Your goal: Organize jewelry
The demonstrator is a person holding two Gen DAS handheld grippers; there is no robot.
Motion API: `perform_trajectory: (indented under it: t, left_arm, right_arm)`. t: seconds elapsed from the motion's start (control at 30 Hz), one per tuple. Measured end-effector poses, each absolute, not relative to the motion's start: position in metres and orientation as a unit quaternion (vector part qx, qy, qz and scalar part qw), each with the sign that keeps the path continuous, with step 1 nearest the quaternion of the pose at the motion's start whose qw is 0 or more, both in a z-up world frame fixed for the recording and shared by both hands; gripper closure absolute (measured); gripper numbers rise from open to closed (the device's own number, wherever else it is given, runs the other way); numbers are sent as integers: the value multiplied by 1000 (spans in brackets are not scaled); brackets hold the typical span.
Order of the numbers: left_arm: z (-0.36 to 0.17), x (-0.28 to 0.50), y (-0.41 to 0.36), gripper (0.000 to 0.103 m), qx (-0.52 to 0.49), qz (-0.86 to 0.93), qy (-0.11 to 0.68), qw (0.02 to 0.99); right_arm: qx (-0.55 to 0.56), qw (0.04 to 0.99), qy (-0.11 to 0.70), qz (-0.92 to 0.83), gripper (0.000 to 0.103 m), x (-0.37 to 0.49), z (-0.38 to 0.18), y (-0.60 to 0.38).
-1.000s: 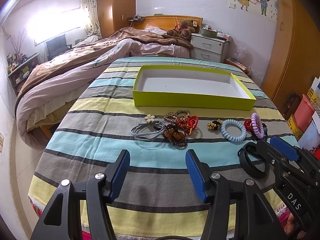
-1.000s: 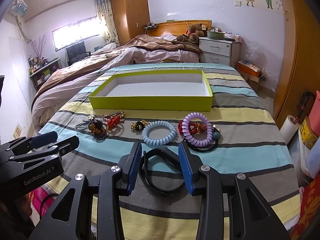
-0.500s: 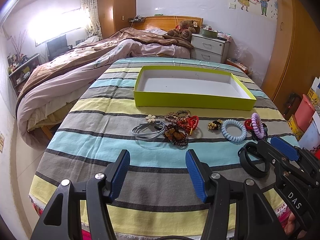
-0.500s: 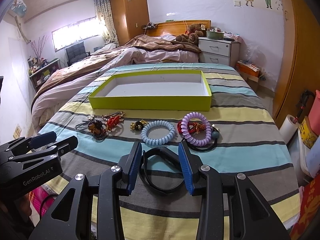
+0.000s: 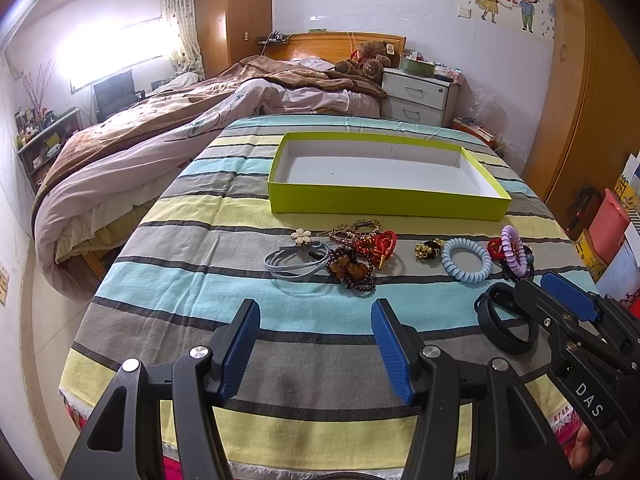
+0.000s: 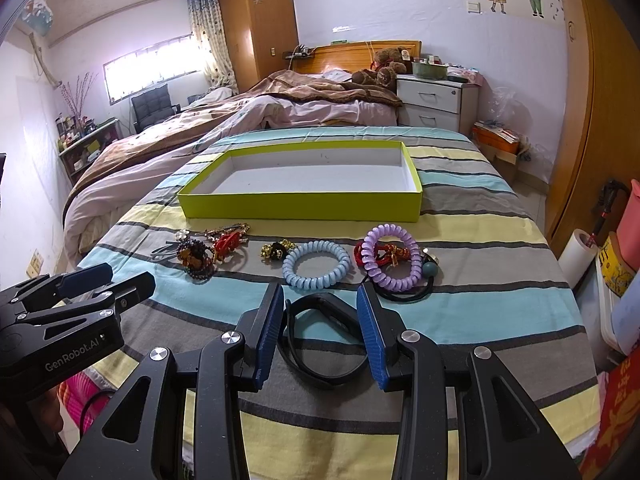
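Observation:
An empty yellow-green box [image 5: 384, 200] [image 6: 300, 208] sits on the striped cloth, with a row of jewelry in front of it. From the left lie a grey headband [image 5: 296, 264], a brown bead bracelet [image 5: 352, 268], a red knot [image 5: 378, 244], a blue coil tie [image 5: 447, 260] [image 6: 290, 268] and a purple coil tie [image 5: 514, 252] [image 6: 372, 264]. My right gripper [image 6: 320, 328] [image 5: 534, 284] is shut on a black band [image 6: 320, 300] [image 5: 486, 320] that rests on the cloth. Nearer the front edge, my left gripper [image 5: 316, 344] [image 6: 128, 276] stands open with nothing in it.
The cloth-covered table [image 5: 200, 288] ends just under both grippers. A bed [image 5: 168, 132] runs along its left side. White drawers [image 5: 416, 96] stand behind, and a wooden wardrobe [image 6: 600, 120] with boxes on the floor stands to the right.

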State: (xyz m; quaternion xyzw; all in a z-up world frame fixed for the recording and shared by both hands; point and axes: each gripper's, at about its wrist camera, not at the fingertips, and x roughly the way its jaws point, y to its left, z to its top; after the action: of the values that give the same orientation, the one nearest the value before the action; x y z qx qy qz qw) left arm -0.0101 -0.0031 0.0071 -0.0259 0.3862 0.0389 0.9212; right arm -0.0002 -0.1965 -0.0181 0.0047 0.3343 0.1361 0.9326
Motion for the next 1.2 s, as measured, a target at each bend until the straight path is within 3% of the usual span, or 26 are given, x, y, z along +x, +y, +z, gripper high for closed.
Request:
perform_trajectory:
  t: [1.2]
  left_arm:
    - [7, -14, 4, 46, -29, 40, 390, 920]
  right_arm:
    - [6, 932, 337, 136, 64, 0, -20, -198]
